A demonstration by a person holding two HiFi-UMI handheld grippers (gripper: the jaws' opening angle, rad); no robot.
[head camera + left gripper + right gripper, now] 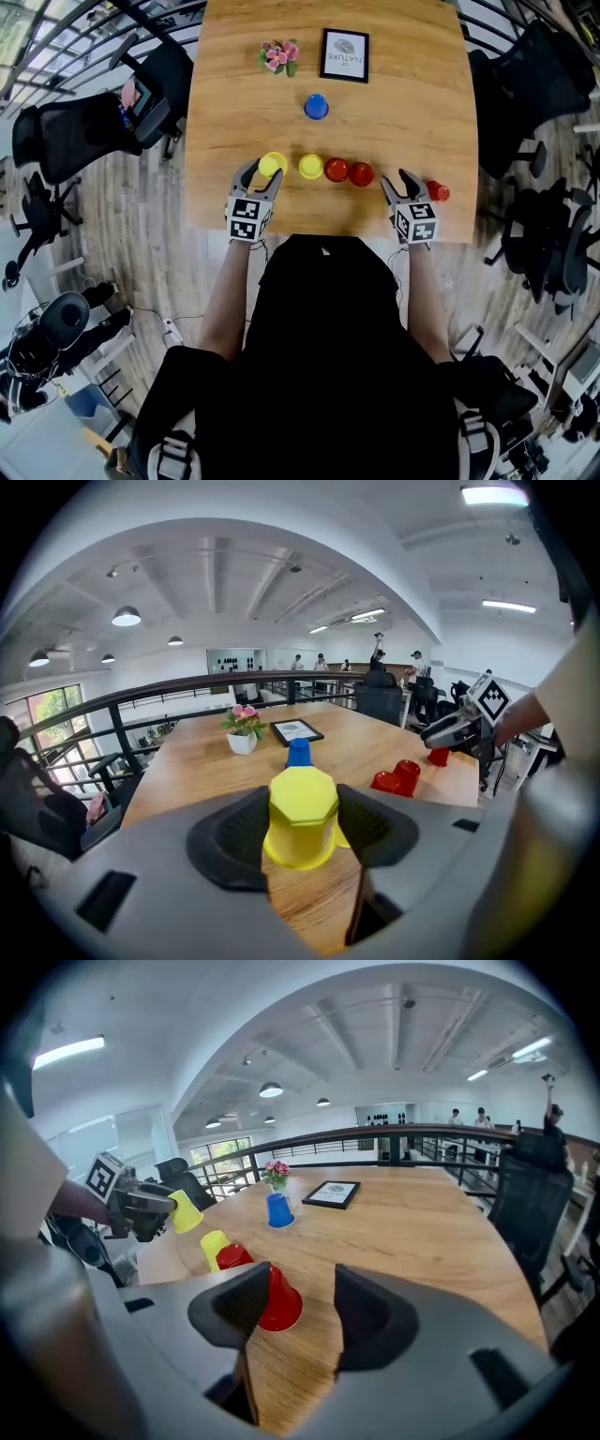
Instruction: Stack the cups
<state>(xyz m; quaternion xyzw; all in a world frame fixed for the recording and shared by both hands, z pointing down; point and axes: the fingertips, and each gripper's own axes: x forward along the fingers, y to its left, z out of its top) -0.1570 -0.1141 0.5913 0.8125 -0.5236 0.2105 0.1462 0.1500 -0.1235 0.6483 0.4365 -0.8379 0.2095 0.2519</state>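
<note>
My left gripper [264,169] is shut on an upside-down yellow cup [273,163], with both pads pressed on its sides [300,803]. In the right gripper view that cup [185,1211] hangs tilted just above the table. On the table a second yellow cup [310,166] and two red cups [336,170] [361,173] stand in a row, all upside down. A blue cup [316,106] stands farther back. My right gripper [397,181] is open beside a third red cup [437,191]. A red cup [277,1302] sits just past its left jaw, untouched.
A small flower pot [279,56] and a framed picture [344,54] stand at the far end of the wooden table [412,112]. Office chairs [66,131] stand on both sides of it. The table's near edge is right under my grippers.
</note>
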